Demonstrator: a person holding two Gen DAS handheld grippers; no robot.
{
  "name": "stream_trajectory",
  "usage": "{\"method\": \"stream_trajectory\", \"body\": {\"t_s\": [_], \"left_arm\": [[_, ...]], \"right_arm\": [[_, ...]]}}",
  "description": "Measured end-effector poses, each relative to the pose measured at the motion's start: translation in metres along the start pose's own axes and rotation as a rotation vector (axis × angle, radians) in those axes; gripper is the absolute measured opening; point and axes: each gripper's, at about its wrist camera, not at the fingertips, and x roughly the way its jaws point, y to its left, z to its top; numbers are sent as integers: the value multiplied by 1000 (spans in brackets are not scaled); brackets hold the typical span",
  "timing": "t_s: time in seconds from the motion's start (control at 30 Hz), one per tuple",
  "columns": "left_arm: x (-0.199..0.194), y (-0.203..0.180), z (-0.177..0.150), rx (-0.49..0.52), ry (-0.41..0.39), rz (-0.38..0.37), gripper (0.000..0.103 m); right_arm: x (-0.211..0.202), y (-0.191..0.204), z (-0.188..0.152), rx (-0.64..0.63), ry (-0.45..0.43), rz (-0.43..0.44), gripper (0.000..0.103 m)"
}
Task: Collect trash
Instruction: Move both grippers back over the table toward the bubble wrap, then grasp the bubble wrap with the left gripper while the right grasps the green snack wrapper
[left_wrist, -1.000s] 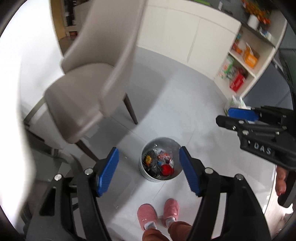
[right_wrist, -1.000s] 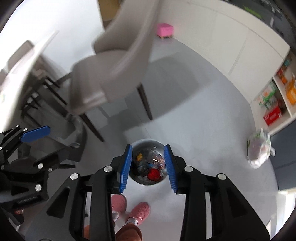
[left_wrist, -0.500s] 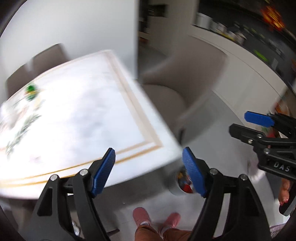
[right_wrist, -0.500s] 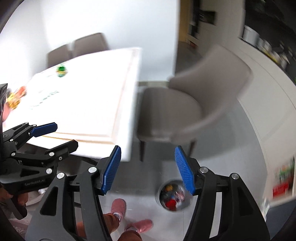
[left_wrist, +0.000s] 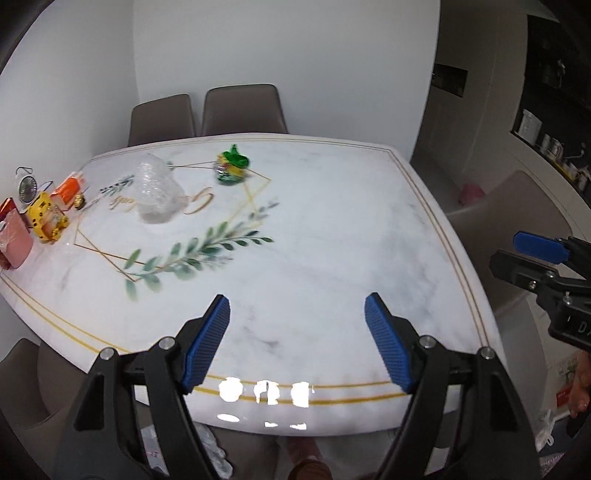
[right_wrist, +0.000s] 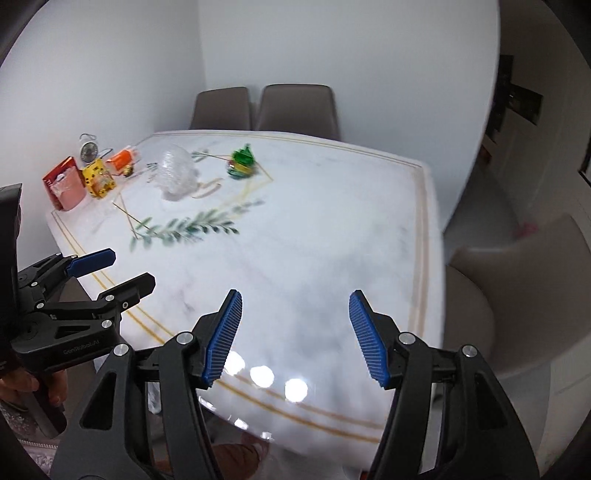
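Both tools, left tool (left_wrist: 297, 338) and right tool (right_wrist: 295, 338), spread empty over one table (left_wrist: 332, 229) bearing two wrappers.

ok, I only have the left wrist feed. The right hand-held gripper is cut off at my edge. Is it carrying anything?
Observer: No. The right hand-held gripper has just been opening. Its jaws stand wide with nothing between them, only the table beyond.
Operator: And the bags clipped at my far left?
Observer: The pink bag stands upright and in full view here, with a red bag just behind it and the yellow box beside it.
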Motion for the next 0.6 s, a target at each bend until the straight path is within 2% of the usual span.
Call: {"method": "stream_trajectory", "body": {"t_s": [0.3, 0.6], "left_arm": [[37, 107, 60, -122, -39, 133, 76], [83, 157, 115, -198, -69, 223, 76]], "right_arm": [[80, 69, 93, -109, -11, 115, 58], [166, 91, 183, -191, -32, 181, 59]]}}
